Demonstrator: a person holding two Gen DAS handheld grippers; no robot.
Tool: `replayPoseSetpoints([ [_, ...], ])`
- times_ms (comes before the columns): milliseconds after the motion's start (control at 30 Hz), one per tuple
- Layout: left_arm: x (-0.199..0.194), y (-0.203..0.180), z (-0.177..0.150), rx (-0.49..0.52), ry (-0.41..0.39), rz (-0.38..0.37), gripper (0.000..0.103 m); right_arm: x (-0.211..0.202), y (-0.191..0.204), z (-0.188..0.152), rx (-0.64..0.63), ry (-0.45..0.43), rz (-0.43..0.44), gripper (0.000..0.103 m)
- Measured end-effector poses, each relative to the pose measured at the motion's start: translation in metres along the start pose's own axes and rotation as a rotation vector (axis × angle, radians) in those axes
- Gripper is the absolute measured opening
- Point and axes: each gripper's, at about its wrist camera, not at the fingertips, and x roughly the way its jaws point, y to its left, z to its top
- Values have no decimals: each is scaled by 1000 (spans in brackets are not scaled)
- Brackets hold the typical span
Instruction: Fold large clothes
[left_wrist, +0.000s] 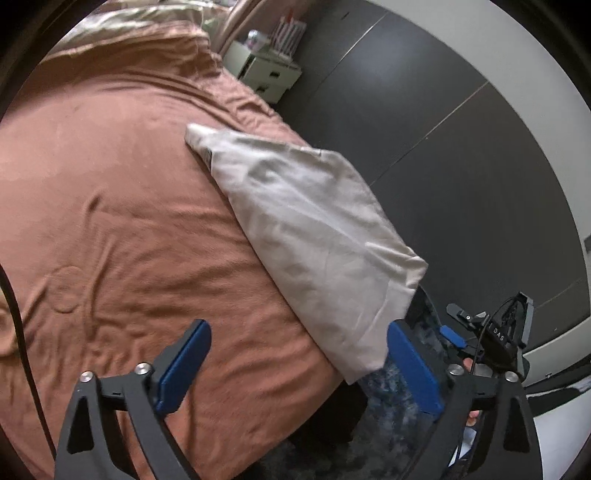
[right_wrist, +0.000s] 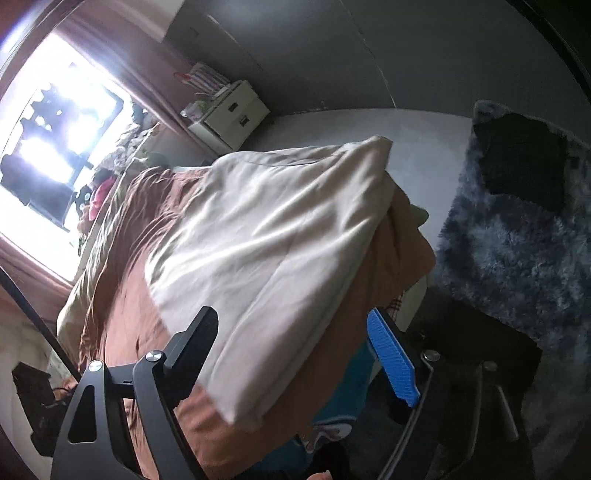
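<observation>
A folded cream-white garment (left_wrist: 303, 236) lies along the right edge of a bed covered with a rust-brown sheet (left_wrist: 110, 206). In the right wrist view the garment (right_wrist: 266, 251) lies flat on the brown sheet (right_wrist: 122, 295) near the bed's corner. My left gripper (left_wrist: 299, 365) is open and empty, above the bed edge near the garment's near corner. My right gripper (right_wrist: 295, 350) is open and empty, just above the garment's near end. The right gripper also shows at the far right of the left wrist view (left_wrist: 480, 332).
A white bedside drawer unit (left_wrist: 266, 70) stands beyond the bed, also in the right wrist view (right_wrist: 229, 110). A shaggy blue-grey rug (right_wrist: 517, 240) with a dark item (right_wrist: 524, 158) on it lies on the floor beside the bed. A bright window (right_wrist: 55, 147) is far left.
</observation>
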Motion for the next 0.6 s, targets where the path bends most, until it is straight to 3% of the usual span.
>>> replayPoseSetpoints([
  [200,-57,-4,-19,79,-81,26,102,-43,32,-35,-76,-74,-56,84],
  [333,-93,-6,-37,117,-125,49,103,-72,58,-67,-137,-106,-52,103],
  [600,-180,-11,-82,156,-262,89,103,-113,83,-117,-244,-150,-43,103],
])
